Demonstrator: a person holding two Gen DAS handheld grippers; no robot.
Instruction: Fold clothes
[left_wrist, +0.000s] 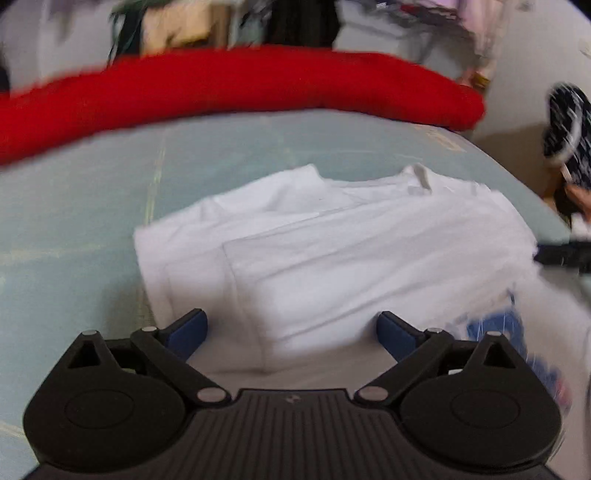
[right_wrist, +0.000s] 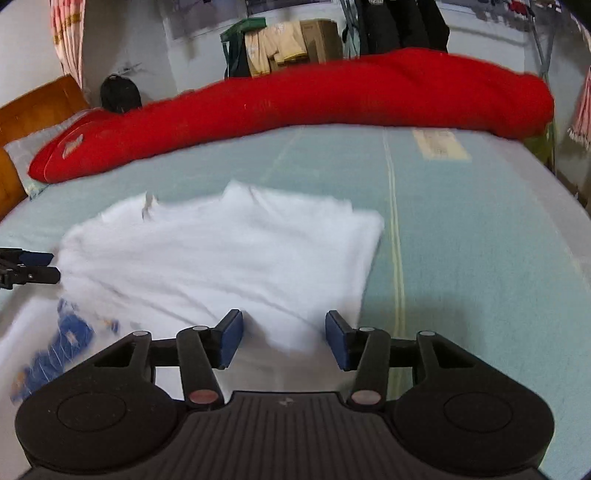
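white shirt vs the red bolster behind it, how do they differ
The white shirt lies flat and partly folded near both grippers, while the red bolster is a thick stuffed roll at the far edge. The shirt shows a blue print at its near end; the bolster is plain red apart from a small patch at one end. Both rest on the pale blue bed.

No legible text or labels anywhere.

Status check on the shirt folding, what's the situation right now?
Left hand-held gripper open, holding nothing. Right hand-held gripper open, holding nothing. White shirt partly folded on the bed. Red bolster lies behind, apart from the shirt.
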